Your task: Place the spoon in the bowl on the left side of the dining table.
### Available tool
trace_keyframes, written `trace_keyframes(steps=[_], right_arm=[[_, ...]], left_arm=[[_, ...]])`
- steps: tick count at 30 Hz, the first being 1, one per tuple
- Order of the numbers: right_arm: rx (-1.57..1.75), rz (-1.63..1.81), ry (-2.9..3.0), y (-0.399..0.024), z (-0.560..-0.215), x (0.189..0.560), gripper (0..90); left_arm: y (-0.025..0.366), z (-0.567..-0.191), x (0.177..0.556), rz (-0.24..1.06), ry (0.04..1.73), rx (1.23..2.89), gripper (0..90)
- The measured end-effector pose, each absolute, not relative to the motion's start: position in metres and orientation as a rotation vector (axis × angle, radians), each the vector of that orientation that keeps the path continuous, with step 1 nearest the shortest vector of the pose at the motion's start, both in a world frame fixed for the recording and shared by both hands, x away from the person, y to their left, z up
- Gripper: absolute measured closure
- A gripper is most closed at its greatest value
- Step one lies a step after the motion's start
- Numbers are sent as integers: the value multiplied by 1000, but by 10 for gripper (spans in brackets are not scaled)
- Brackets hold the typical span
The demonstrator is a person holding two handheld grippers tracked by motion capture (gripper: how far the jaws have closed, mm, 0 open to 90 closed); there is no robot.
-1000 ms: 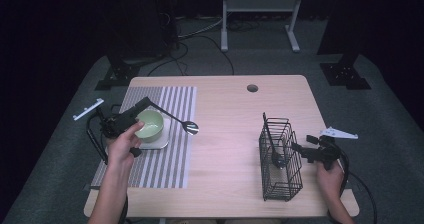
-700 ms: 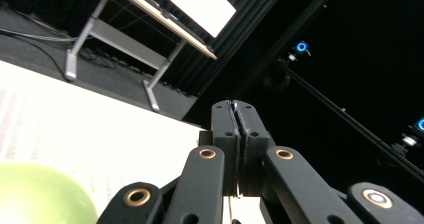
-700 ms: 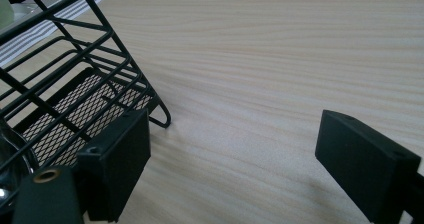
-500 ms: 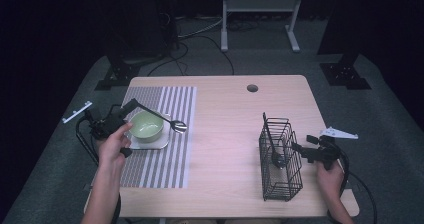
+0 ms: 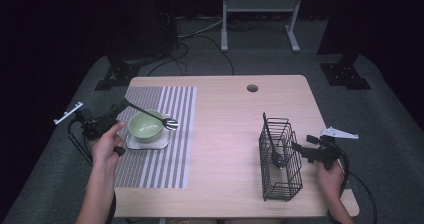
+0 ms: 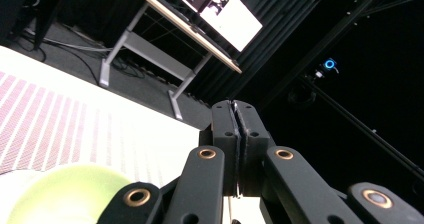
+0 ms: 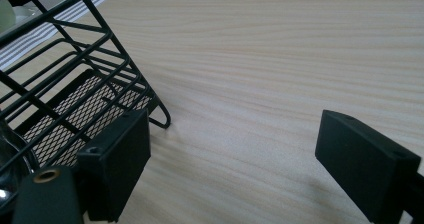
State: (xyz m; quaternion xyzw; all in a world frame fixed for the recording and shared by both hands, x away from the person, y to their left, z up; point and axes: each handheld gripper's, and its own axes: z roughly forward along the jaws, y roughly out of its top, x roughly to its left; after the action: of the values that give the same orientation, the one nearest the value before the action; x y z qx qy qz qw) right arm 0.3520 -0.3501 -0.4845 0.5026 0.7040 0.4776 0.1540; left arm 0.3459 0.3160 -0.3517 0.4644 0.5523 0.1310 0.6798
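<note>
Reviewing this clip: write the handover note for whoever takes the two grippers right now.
Left gripper: shut on the handle of a spoon, held over the green bowl, which sits on a saucer on the striped mat.
Right gripper: open, holding nothing, jaws beside the black wire basket on the table.
Done: spoon picked up; one dark utensil already stands in the basket.
Left, probably: carry the spoon across to the basket and drop it in, steadying the basket with the right.
</note>
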Motion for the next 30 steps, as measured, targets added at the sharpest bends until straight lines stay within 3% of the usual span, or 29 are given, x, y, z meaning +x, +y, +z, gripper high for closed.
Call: trace_keyframes(steps=[30], right_arm=[[1444, 1365, 2021, -350, -484, 352, 134]], left_arm=[[351, -357, 349, 374, 1345, 994, 894]])
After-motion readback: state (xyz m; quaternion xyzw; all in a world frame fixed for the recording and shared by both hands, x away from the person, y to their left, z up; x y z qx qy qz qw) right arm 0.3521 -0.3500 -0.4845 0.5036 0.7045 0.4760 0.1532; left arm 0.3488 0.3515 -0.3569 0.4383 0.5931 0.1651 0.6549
